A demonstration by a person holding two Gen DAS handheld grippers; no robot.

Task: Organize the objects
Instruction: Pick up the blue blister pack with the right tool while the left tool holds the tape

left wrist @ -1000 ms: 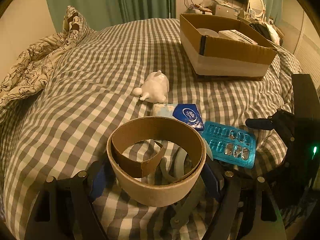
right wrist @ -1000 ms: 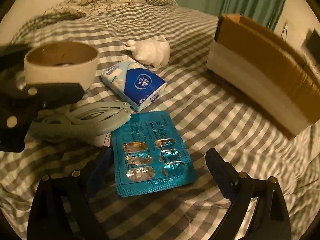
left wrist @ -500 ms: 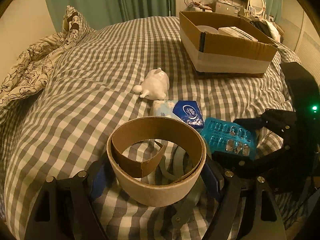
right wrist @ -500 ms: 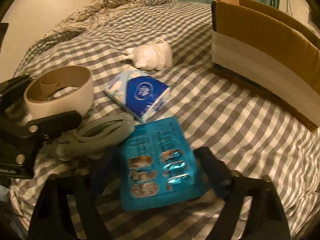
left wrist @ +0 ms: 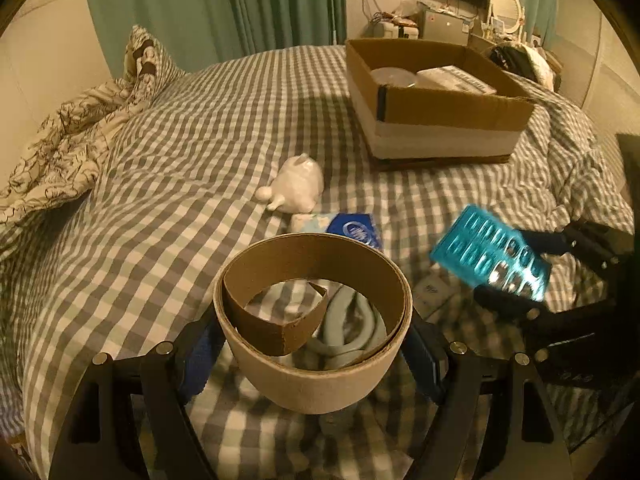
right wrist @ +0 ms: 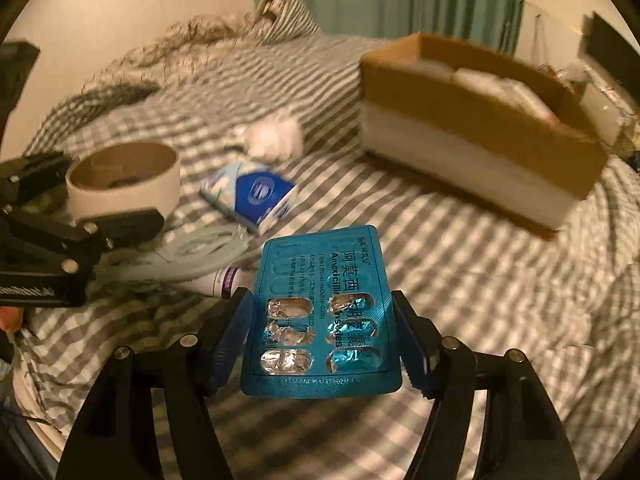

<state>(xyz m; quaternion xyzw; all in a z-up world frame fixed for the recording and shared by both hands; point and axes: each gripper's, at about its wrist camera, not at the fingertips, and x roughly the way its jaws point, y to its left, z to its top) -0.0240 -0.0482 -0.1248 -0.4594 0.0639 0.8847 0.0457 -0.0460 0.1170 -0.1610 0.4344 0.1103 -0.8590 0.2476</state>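
Blister pack [right wrist: 320,320], teal foil, partly emptied

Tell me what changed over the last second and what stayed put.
The right gripper closed on the blister pack and lifted it off the checked bedspread, exposing a white tube beneath. The left gripper still holds the tape roll. The tissue pack, white figurine and cardboard box lie unmoved.

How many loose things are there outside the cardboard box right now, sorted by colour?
Blue: 2, the pill blister held in the right gripper and the tissue pack.
White: 2, the figurine and a small tube.
Brown: 1, the tape roll in the left gripper.
Pale green: 1, the coiled cable.
Total: 6.
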